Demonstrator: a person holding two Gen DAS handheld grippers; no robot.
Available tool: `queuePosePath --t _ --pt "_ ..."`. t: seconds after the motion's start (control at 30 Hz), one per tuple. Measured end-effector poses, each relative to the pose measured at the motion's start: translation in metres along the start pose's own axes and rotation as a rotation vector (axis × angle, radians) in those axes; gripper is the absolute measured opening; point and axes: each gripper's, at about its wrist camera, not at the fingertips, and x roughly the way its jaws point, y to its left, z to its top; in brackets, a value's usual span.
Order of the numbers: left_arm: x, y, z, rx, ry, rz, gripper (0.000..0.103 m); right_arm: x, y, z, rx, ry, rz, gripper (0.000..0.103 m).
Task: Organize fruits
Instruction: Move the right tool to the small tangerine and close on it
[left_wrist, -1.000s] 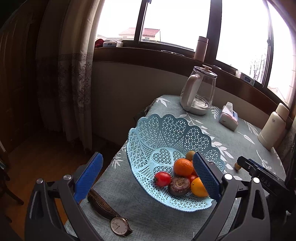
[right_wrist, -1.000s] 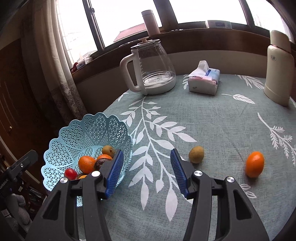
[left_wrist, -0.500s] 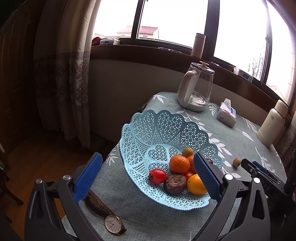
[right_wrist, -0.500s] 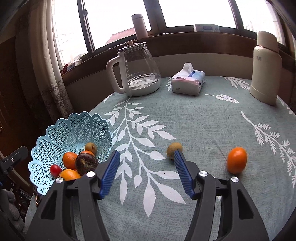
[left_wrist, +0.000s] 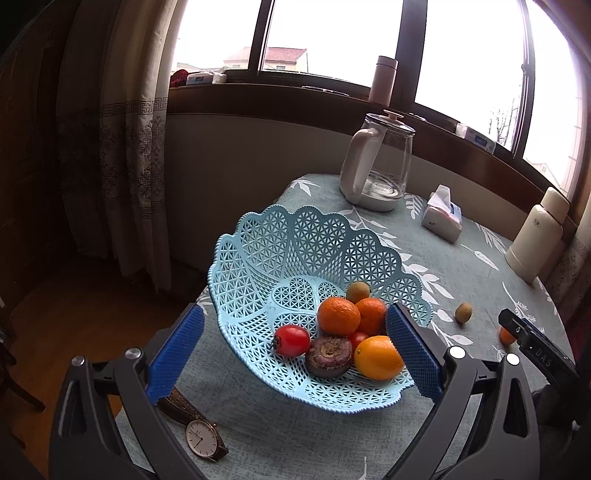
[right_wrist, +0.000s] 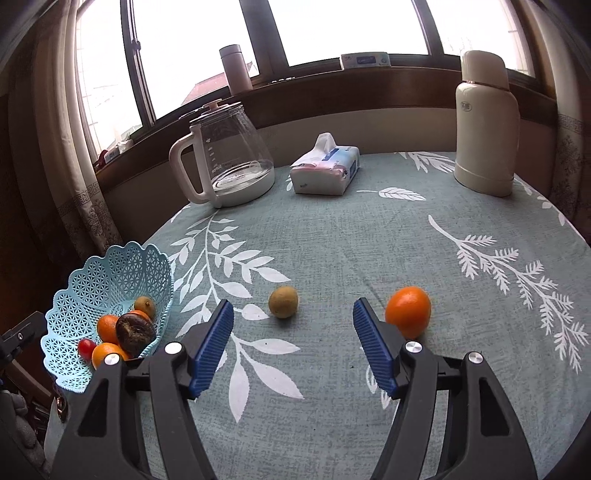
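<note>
A light blue lattice basket (left_wrist: 295, 251) (right_wrist: 110, 273) sits at the table's left edge and holds several fruits: oranges (left_wrist: 338, 315), a red tomato (left_wrist: 291, 340), a dark purple fruit (left_wrist: 328, 356) and a small brown-green one (left_wrist: 357, 291). My left gripper (left_wrist: 295, 354) is open, its blue pads on either side of the basket's near half, holding nothing. On the cloth lie a small brown-green fruit (right_wrist: 283, 302) (left_wrist: 463, 312) and an orange (right_wrist: 408, 312). My right gripper (right_wrist: 293, 345) is open just short of the brown-green fruit, with the orange outside its right pad.
A glass kettle (right_wrist: 225, 166), a tissue pack (right_wrist: 325, 170) and a cream flask (right_wrist: 484, 125) stand along the table's far side. A wristwatch (left_wrist: 201, 439) lies near the table's front left edge. Floor (left_wrist: 74, 317) and a curtain (left_wrist: 125, 147) lie beyond that edge.
The right gripper has moved right and forward: the brown-green fruit now lies between its pads' lines and the basket has slid far left. The left gripper pulled back slightly; both stay open.
</note>
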Motion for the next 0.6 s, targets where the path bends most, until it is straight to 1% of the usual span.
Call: queuePosePath --t 0.1,0.2,0.33,0.5,0.6 --pt "0.002 -0.004 -0.002 0.011 0.008 -0.009 0.100 -0.003 -0.009 0.001 0.013 -0.009 -0.018 0.067" --pt "0.003 -0.007 -0.004 0.017 0.012 -0.013 0.100 -0.008 -0.022 0.002 0.034 -0.022 -0.043 0.071" --pt "0.004 -0.008 -0.005 0.017 0.018 -0.015 0.100 -0.010 -0.042 0.003 0.066 -0.017 -0.082 0.071" --pt "0.005 -0.011 -0.006 0.025 0.021 -0.017 0.100 -0.004 -0.067 0.005 0.096 0.030 -0.120 0.071" --pt "0.006 -0.013 -0.007 0.028 0.022 -0.018 0.100 0.006 -0.077 0.007 0.098 0.075 -0.117 0.071"
